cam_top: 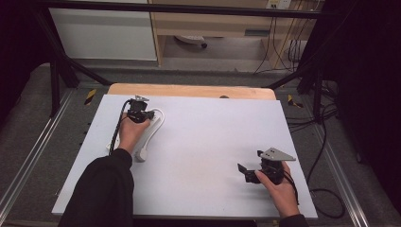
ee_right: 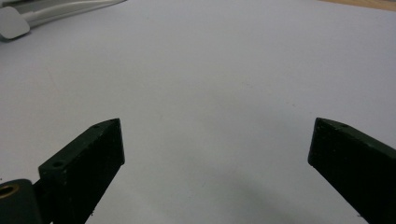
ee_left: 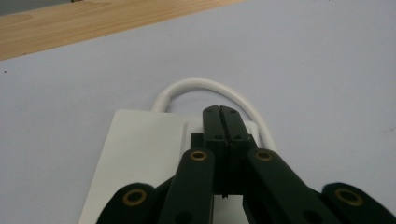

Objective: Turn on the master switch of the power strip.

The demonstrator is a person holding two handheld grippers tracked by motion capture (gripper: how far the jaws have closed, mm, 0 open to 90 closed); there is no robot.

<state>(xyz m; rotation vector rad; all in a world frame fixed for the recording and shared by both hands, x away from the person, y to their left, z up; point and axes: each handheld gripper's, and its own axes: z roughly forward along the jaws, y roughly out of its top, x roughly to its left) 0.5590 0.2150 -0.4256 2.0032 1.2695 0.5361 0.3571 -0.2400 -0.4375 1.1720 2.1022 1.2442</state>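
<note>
Currently one power strip (cam_top: 147, 135): left gripper (cam_top: 140, 115) closed empty above it, right gripper (cam_top: 249, 174) open, well apart.

The person wears a black long sleeve (cam_top: 101, 189) on the left arm, and a dark cuff shows at the right wrist. Both grippers are black. The left gripper (ee_left: 219, 112) has flat jaws with small screw holes and brass-coloured pivot rings on its links. The right gripper (cam_top: 248, 172) carries a grey three-cornered plate (cam_top: 278, 154) on top, and a black cable trails from it.
</note>
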